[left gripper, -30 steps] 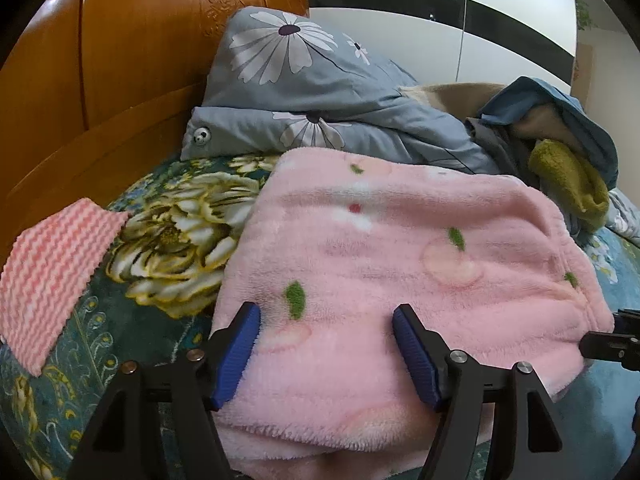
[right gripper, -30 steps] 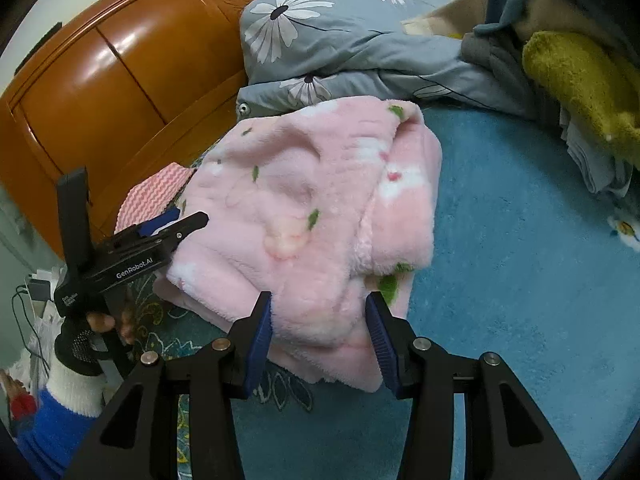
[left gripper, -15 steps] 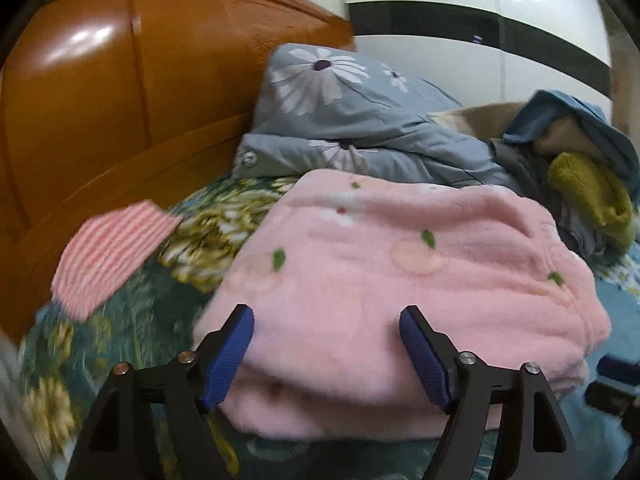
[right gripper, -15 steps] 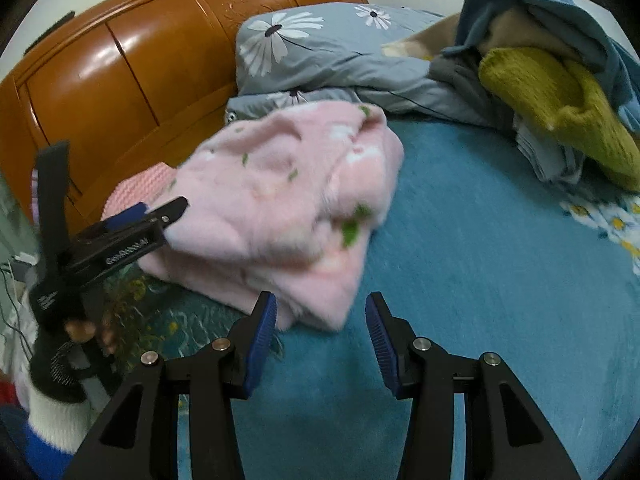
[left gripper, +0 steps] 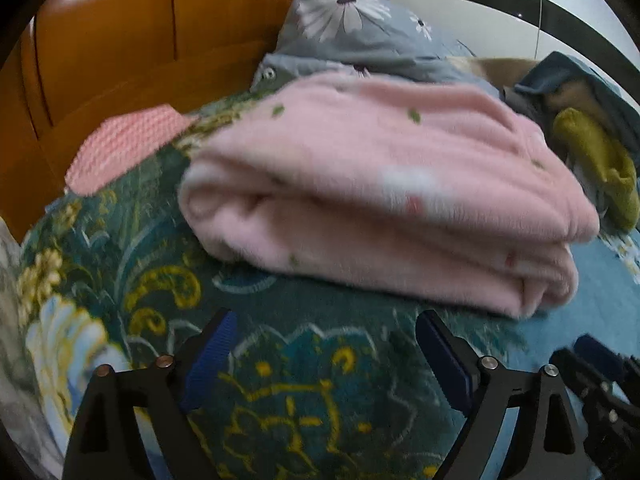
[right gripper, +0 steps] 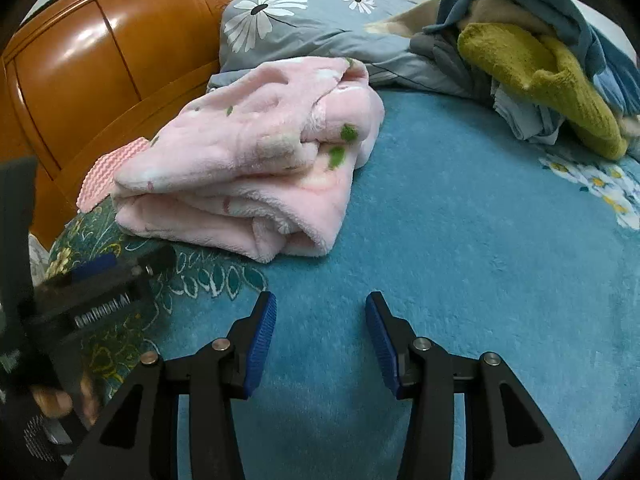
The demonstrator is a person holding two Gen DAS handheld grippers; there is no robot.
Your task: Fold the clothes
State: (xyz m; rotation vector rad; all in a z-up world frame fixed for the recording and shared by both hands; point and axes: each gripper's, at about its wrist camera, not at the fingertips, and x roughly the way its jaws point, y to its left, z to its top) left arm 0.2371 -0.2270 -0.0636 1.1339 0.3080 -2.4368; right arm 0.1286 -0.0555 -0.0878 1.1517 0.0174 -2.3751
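Fleece in pale pink, a folded soft garment with small green and white marks (right gripper: 256, 168), lies on the blue-green flowered bed cover (right gripper: 460, 240), in the centre-left of the right wrist view and across the middle of the left wrist view (left gripper: 380, 184). It touches neither gripper. The left gripper (left gripper: 324, 360) sits at the bottom of its frame, above the patterned cover and near the front edge of the garment; its jaws are opening and nothing is between them. The right gripper (right gripper: 320, 332) hangs over bare blue cover, with its blue pads apart and empty. A pink zigzag-striped cloth (left gripper: 120, 148) lies at the left, beside the glossy orange-brown wooden headboard (right gripper: 100, 60). A grey pillow with white daisies (right gripper: 304, 20) is behind the garment. A heap of unfolded clothes with a mustard-yellow knitted piece (right gripper: 536, 76) fills the upper right.
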